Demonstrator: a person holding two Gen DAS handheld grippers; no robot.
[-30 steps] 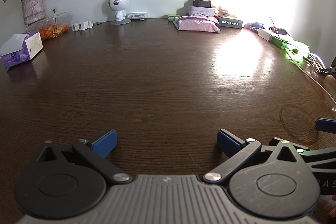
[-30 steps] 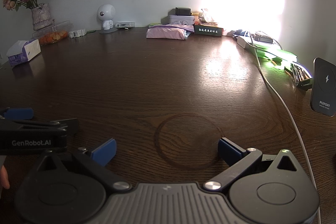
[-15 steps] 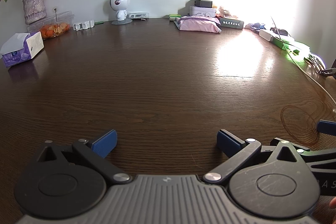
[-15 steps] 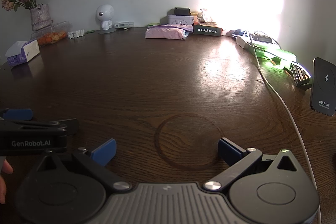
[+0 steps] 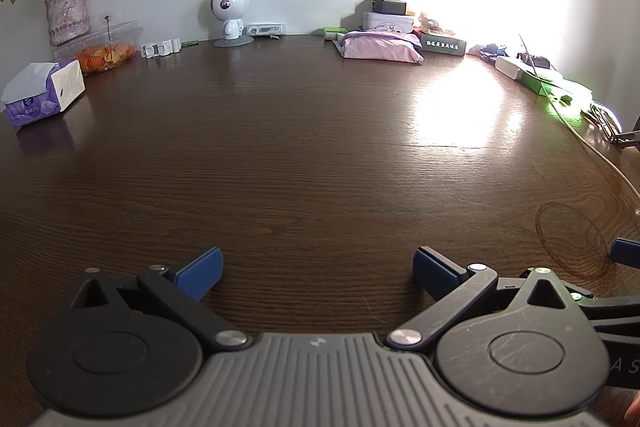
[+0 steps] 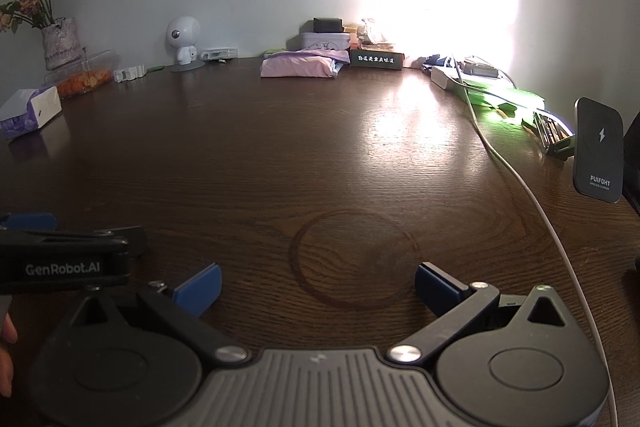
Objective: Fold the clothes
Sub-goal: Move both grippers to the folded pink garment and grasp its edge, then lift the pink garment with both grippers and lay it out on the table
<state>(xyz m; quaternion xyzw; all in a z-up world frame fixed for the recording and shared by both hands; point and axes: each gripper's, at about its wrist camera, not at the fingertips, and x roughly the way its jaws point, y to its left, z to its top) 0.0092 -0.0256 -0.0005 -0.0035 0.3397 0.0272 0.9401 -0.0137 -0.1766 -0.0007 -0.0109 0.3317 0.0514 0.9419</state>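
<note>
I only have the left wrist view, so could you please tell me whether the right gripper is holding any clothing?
Observer: No. The right gripper is open and empty; its fingers frame a ring mark on the table.
Operator: Thank you. Is anything close on its right?
Observer: A white cable runs past its right finger.
Operator: And further right?
Observer: A black charger stand marked PUIFGHT stands upright there.

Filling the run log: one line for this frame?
left claw: open, empty | right claw: open, empty | pink folded cloth: far table edge, untouched | table: bare in front
</note>
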